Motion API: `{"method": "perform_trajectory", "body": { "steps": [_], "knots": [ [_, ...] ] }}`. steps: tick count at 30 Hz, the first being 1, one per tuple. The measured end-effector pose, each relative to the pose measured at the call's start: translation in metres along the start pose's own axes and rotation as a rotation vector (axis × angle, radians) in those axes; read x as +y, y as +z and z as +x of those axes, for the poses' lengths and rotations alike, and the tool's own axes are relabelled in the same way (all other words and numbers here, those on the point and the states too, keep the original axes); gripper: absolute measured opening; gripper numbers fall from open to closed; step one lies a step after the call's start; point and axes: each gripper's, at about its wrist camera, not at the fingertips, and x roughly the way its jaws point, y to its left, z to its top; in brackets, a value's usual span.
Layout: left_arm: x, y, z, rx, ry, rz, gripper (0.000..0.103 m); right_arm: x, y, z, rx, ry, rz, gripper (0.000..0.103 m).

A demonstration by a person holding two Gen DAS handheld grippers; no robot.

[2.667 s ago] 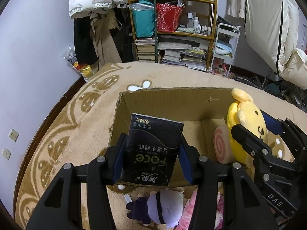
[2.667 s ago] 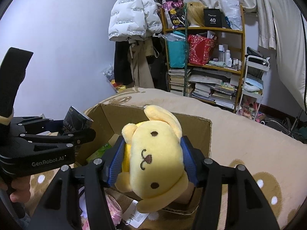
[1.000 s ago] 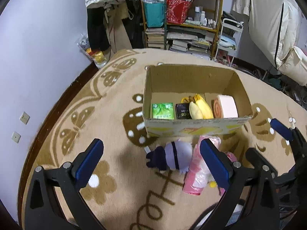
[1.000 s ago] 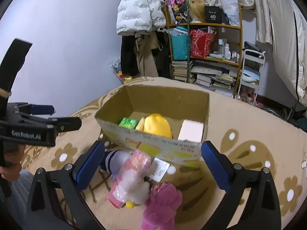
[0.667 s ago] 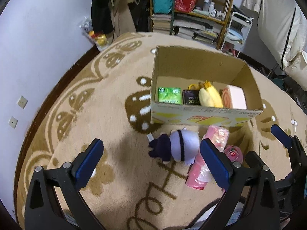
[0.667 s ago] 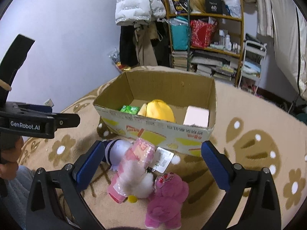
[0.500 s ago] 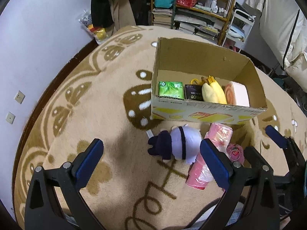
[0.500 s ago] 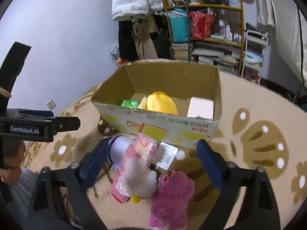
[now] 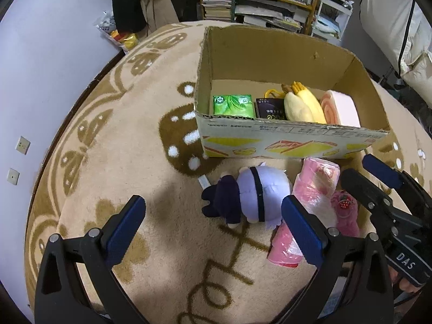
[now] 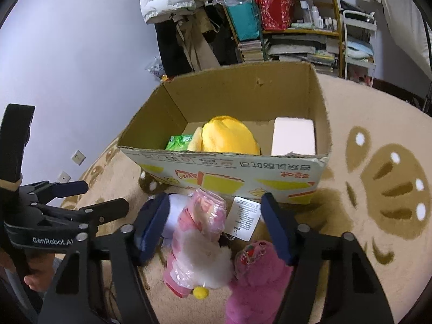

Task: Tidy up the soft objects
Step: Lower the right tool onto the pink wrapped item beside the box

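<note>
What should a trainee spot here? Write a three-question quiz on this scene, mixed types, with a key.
1. True or false: the yellow plush lies inside the cardboard box.
2. Which lies on the rug, outside the box? A: green tissue pack. B: pink roll cushion. C: purple plush.
3. Fill in: the jaws of the left gripper stand ____ and hold nothing.

Key: 1 true; 2 C; 3 open.
</note>
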Motion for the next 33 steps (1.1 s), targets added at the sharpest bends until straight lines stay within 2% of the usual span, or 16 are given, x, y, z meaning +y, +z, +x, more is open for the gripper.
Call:
{"method": "perform_trajectory", "body": {
  "steps": [16, 24, 27, 30, 32, 33],
  "knots": [
    [0.002, 0.004, 0.028, 0.068, -0.029, -0.004, 0.1, -0.006, 0.009, 0.029, 0.049, 0.0, 0.035, 0.069],
    [-0.004, 0.002, 0.035, 0.086, -0.044, 0.049, 0.1, -0.01, 0.01, 0.03, 0.054, 0.008, 0.04, 0.069],
    [-0.01, -0.001, 0.039, 0.09, -0.046, 0.091, 0.1, -0.01, 0.011, 0.032, 0.071, 0.021, 0.039, 0.058],
    [-0.016, -0.002, 0.041, 0.084, -0.044, 0.118, 0.1, -0.009, 0.009, 0.037, 0.093, 0.042, 0.049, 0.057],
    [-0.019, -0.002, 0.042, 0.077, -0.048, 0.126, 0.1, -0.008, 0.008, 0.042, 0.111, 0.049, 0.046, 0.044],
    [-0.02, -0.002, 0.044, 0.075, -0.052, 0.127, 0.1, -0.006, 0.007, 0.043, 0.118, 0.047, 0.037, 0.031]
  ]
}}
